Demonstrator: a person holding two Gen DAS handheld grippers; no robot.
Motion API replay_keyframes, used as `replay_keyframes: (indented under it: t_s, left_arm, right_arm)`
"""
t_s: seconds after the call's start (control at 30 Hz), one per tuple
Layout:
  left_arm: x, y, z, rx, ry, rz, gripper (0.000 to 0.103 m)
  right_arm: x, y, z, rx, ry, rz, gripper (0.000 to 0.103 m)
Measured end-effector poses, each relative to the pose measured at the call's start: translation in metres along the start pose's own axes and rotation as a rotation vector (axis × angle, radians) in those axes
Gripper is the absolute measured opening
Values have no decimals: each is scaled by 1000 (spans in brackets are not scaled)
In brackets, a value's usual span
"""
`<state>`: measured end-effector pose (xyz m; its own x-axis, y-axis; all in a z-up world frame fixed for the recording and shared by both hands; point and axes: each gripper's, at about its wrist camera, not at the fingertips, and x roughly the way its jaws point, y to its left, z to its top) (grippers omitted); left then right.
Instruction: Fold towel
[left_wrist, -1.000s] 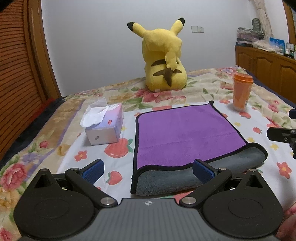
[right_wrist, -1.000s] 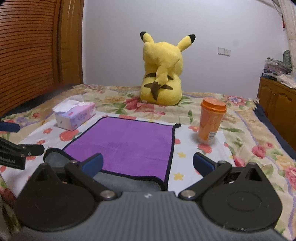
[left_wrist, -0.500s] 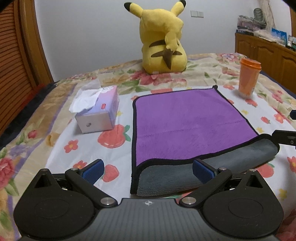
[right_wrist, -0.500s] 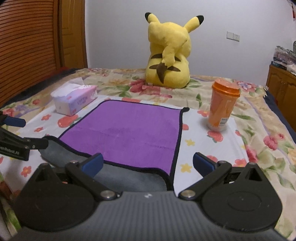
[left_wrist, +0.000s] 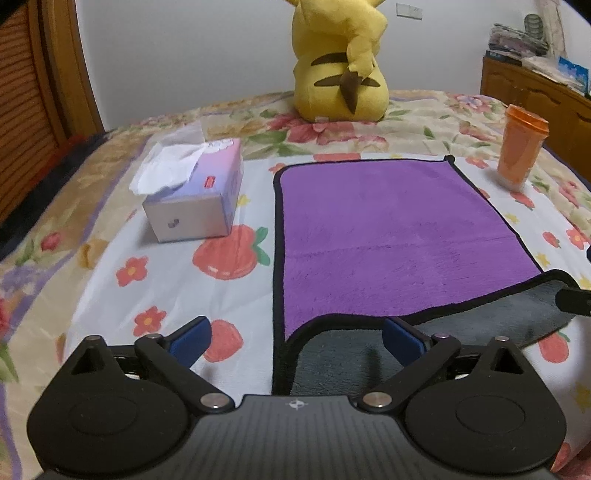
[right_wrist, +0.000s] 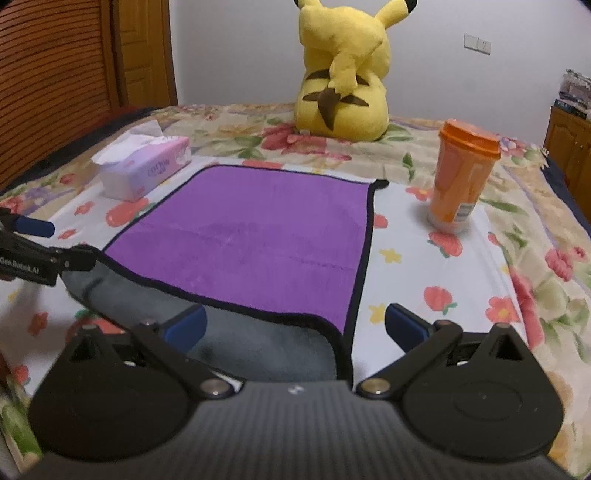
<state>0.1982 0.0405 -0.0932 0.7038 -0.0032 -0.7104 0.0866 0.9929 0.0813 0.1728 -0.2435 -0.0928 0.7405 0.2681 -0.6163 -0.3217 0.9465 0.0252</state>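
A purple towel (left_wrist: 391, 236) with black trim and a grey underside lies flat on the floral bed; its near edge is rolled over, grey side up. It also shows in the right wrist view (right_wrist: 258, 236). My left gripper (left_wrist: 295, 338) is open and straddles the towel's near left corner, just above it. My right gripper (right_wrist: 293, 325) is open and straddles the near right corner. Neither holds anything. The right gripper's tip shows at the right edge of the left wrist view (left_wrist: 574, 301), and the left gripper shows at the left edge of the right wrist view (right_wrist: 33, 254).
A tissue box (left_wrist: 195, 199) stands left of the towel. An orange lidded cup (right_wrist: 461, 177) stands to its right. A yellow plush toy (left_wrist: 340, 62) sits behind it. A wooden cabinet (left_wrist: 539, 92) is at the far right, and a wooden slatted door (right_wrist: 55, 74) at the left.
Both grippers have moved forward and down toward the towel's near corners. Both stayed open. The towel has not moved.
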Motion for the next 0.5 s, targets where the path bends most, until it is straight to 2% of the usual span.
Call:
replay_keyframes:
  t_s: [0.07, 0.2, 0.27, 0.33, 0.5]
  left_arm:
    - [3, 2, 0, -6, 13, -8, 98]
    - [6, 3, -2, -15, 40, -26, 82]
    - [8, 1, -3, -11, 54, -30, 77]
    - [9, 1, -4, -12, 68, -39, 69]
    - [11, 0, -6, -19, 83, -62, 59]
  right_arm:
    - [3, -1, -1, 7, 15, 8, 102]
    - [9, -5, -1, 26, 39, 26, 101]
    - [13, -8, -1, 34, 55, 32, 94]
    - [16, -9, -1, 39, 70, 36, 92]
    - [20, -10, -3, 53, 101, 65, 88]
